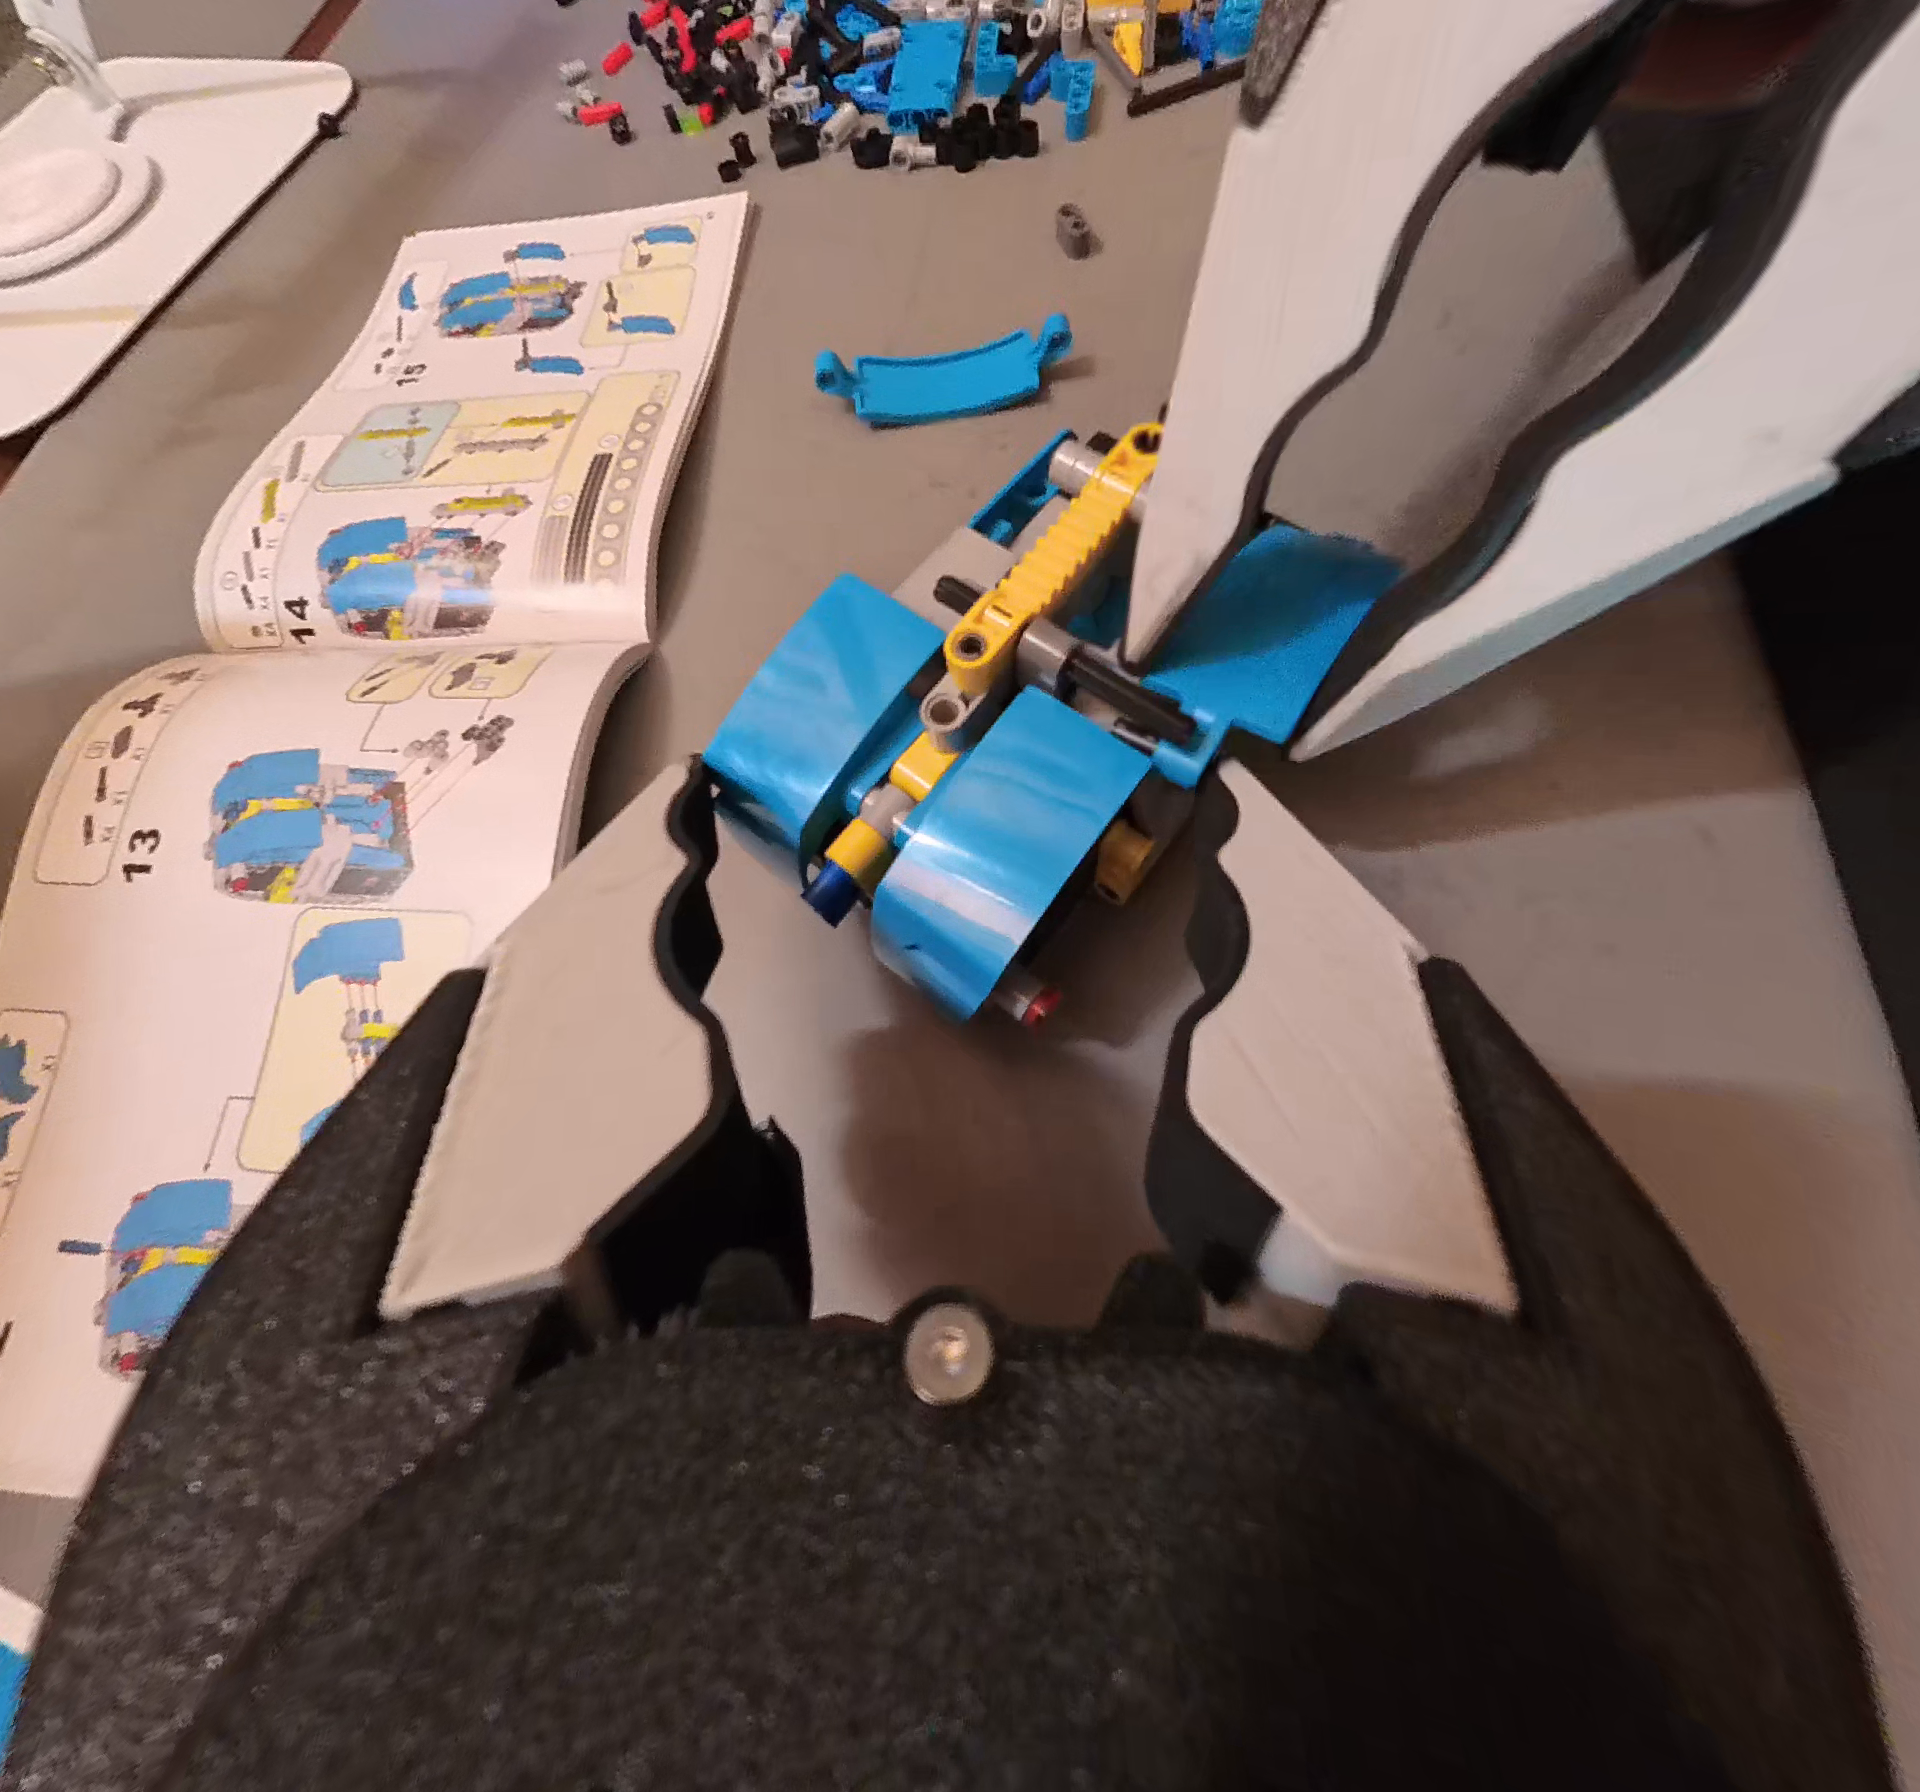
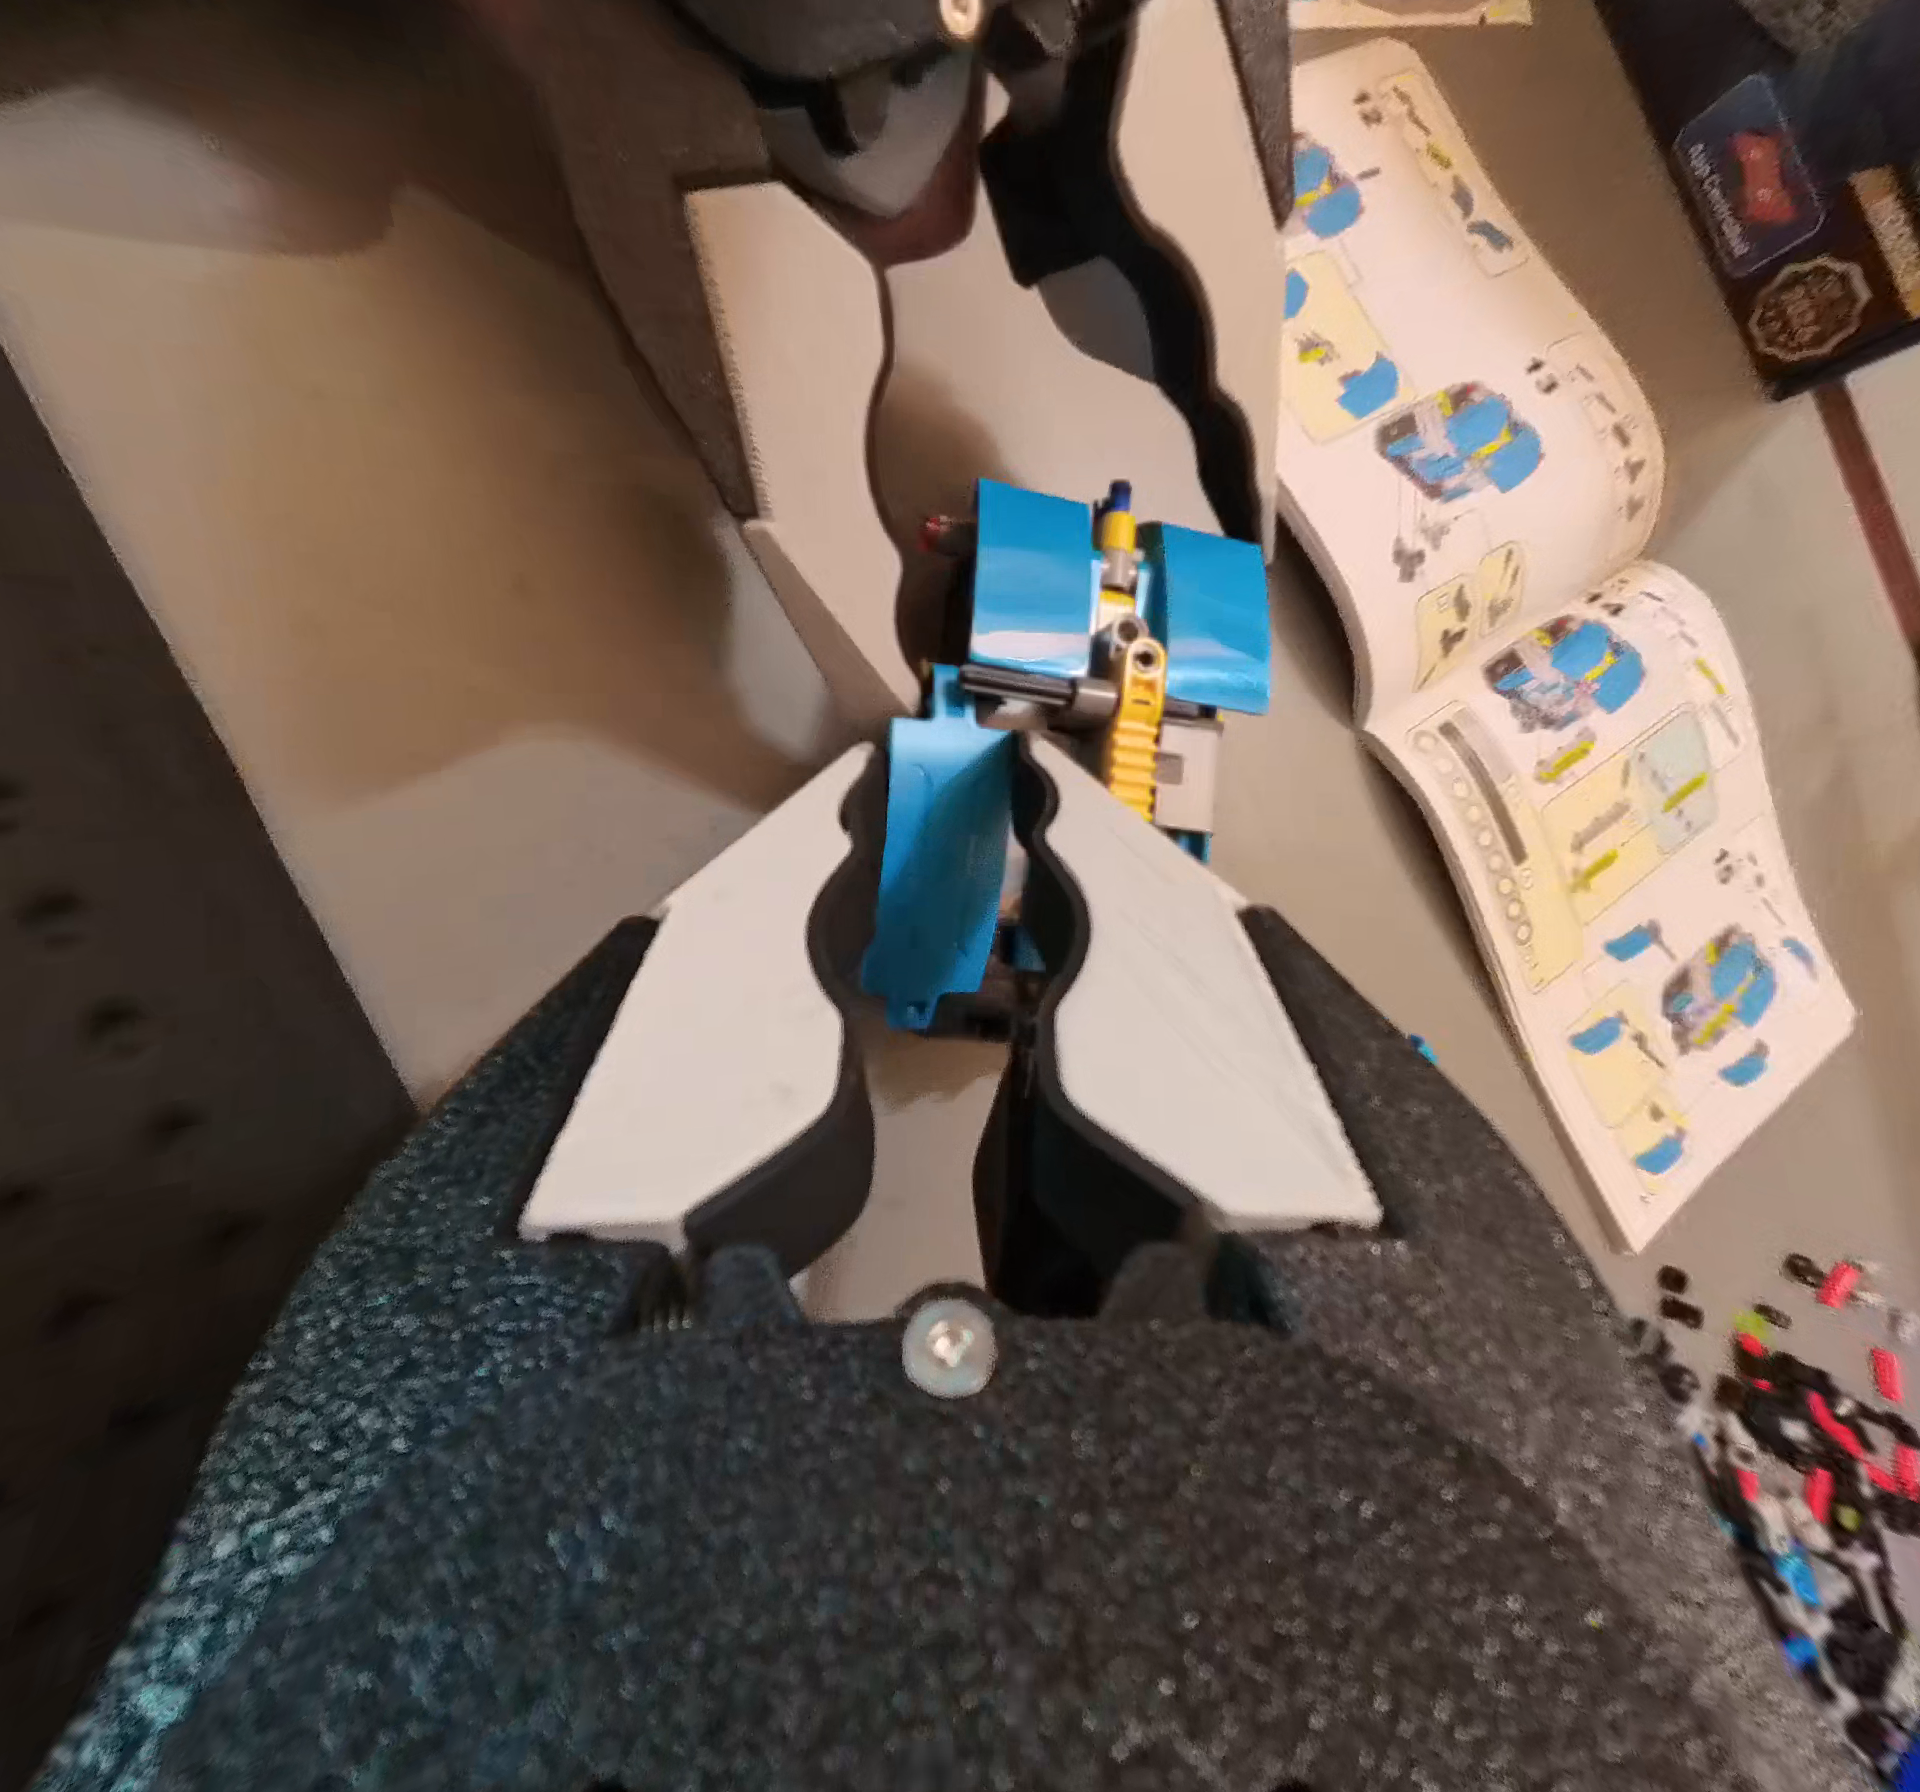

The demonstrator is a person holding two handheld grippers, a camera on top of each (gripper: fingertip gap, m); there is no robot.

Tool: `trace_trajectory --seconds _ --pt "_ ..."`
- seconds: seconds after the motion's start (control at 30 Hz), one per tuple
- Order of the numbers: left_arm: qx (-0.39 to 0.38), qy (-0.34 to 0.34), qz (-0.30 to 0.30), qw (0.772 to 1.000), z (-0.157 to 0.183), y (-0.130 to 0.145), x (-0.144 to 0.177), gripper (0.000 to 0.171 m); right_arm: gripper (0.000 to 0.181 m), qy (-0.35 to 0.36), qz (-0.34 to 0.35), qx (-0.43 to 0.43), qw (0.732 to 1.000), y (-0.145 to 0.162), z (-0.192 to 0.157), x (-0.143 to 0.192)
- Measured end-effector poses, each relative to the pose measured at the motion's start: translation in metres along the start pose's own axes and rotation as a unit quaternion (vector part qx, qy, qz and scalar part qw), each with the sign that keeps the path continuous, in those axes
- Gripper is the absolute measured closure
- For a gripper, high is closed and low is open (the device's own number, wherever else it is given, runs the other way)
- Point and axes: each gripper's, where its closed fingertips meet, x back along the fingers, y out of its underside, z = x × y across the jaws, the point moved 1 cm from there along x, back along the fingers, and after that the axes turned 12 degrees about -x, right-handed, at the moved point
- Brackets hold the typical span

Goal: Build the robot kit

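A half-built blue and yellow model [image 1: 966, 766] lies on the grey counter [image 1: 1507, 911] at the centre of the left wrist frame. The left gripper [image 1: 961, 807] has its jaws spread wide, released, one tip at each side of the model's near end; whether they touch it I cannot tell. The model's long axis runs from lower centre toward upper right, its yellow toothed bar [image 1: 1070, 537] lying along that line and its blue-tipped pin end pointing toward the left gripper.

The right gripper [image 2: 945, 766] comes in from the upper right of the left wrist frame, jaws clenched on a blue panel [image 2: 940, 869] at the model's far end. In the right wrist frame that panel stands on edge between the fingers, at centre, with the rest of the model stretching up-frame beyond it.

An open booklet [image 1: 416, 516] lies left of the model. A loose curved blue piece [image 1: 940, 376] lies above it, and a pile of small parts [image 1: 935, 17] fills the upper centre.
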Motion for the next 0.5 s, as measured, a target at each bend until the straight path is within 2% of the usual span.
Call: trace_trajectory --seconds 0.17,0.33,0.5 --pt "-0.001 0.002 0.002 1.0 0.0008 0.0 0.0004 0.08 0.158 -0.019 -0.002 -0.035 0.999 0.0061 0.0092 0.0042" --pt "0.0 0.002 0.001 1.0 0.0004 0.0004 0.0001 0.08 0.158 0.025 0.001 -0.012 1.0 0.0036 0.0087 0.004" --pt "-0.001 0.001 0.002 1.0 0.0005 0.0004 0.0003 0.08 0.158 0.023 0.008 -0.001 1.0 0.0022 0.0062 0.0021"
